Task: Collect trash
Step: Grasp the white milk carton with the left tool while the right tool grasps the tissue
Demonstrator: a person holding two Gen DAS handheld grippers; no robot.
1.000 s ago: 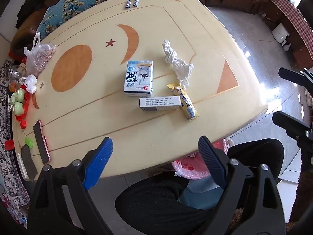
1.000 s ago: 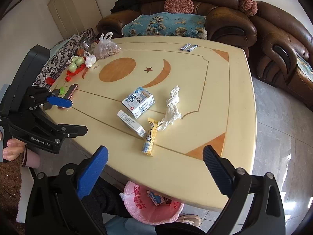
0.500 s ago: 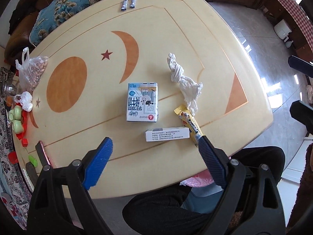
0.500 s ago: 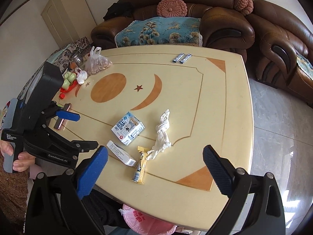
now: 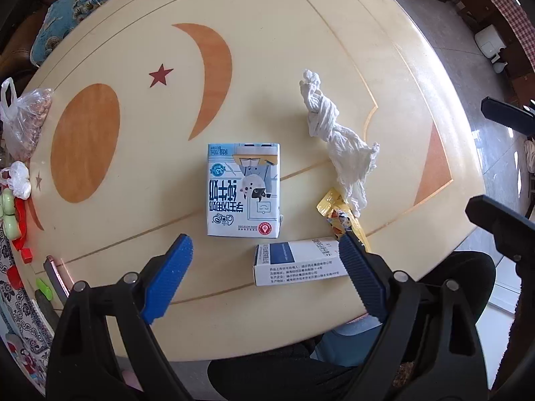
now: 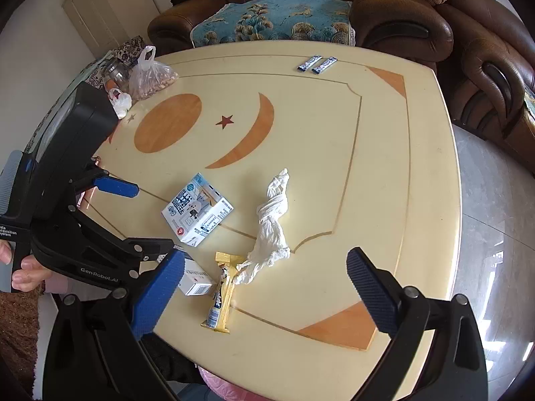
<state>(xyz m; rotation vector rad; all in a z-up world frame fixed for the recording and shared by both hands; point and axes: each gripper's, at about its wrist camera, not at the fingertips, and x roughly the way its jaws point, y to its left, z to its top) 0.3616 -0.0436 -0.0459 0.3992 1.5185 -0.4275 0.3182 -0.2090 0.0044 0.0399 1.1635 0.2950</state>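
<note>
Trash lies on the cream table (image 5: 301, 50): a blue-and-white milk carton (image 5: 243, 190) (image 6: 197, 214), a flat white box (image 5: 297, 264) (image 6: 195, 280), a yellow snack wrapper (image 5: 341, 214) (image 6: 222, 297) and a twisted white tissue (image 5: 337, 140) (image 6: 272, 224). My left gripper (image 5: 264, 244) (image 6: 140, 217) hangs open, pointing down, just short of the carton, with the box's right end near its right finger. My right gripper (image 6: 266, 259) (image 5: 498, 163) is open above the wrapper and tissue. Neither holds anything. A pink bag (image 6: 217, 384) peeks out under the table's near edge.
A plastic bag of nuts (image 5: 23, 123) (image 6: 150, 73), red and green toys (image 5: 13, 214) and a phone (image 5: 55, 277) line the table's left side. Two small sachets (image 6: 316, 63) lie at the far edge. A brown sofa (image 6: 401, 23) stands behind. The person's dark-clothed legs (image 5: 284, 374) are at the near edge.
Both grippers have come down and forward over the table, so the trash now looks larger and closer. Their jaws stayed wide. The pink bag has dropped out of the left wrist view.
</note>
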